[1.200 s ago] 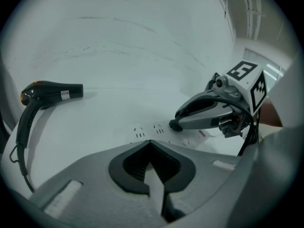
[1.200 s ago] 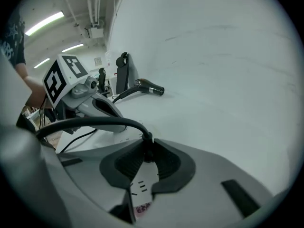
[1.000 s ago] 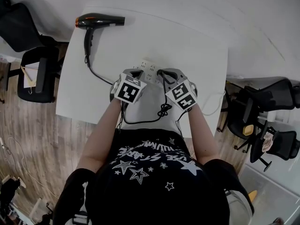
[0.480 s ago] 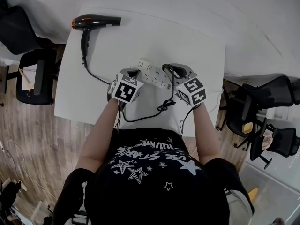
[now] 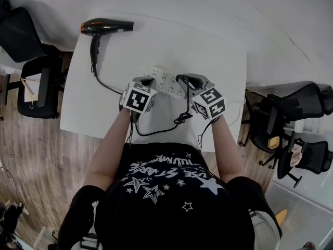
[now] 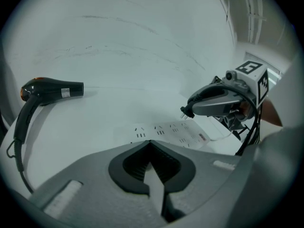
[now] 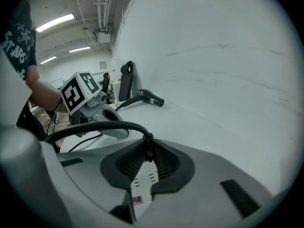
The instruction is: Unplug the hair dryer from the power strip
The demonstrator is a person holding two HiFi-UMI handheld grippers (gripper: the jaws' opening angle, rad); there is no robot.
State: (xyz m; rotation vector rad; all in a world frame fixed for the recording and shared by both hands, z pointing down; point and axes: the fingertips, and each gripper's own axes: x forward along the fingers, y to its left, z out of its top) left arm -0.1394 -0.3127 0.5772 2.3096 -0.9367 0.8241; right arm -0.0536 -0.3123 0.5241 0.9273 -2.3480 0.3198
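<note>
The black hair dryer [image 5: 106, 26] lies at the table's far left corner, and also shows in the left gripper view [image 6: 50, 89]. Its black cord [image 5: 104, 82] runs toward me, loops near the front edge and climbs to the plug. My right gripper [image 5: 183, 80] is shut on the black plug [image 6: 186, 111], whose prongs hang bare just above the white power strip [image 5: 167, 81]. That strip lies flat mid-table [image 6: 166, 131]. My left gripper [image 5: 145, 82] is at the strip's left end, shut, its tips [image 6: 151, 142] meeting with nothing seen between them.
The white table [image 5: 208, 51] stands against a white wall. The strip's own white cable [image 5: 237, 113] trails off the right edge. Black office chairs stand left [image 5: 36, 82] and right [image 5: 291, 113] of the table on a wooden floor.
My right gripper has risen a little and rolled, carrying the plug up off the strip. The left gripper has stayed at the strip's end.
</note>
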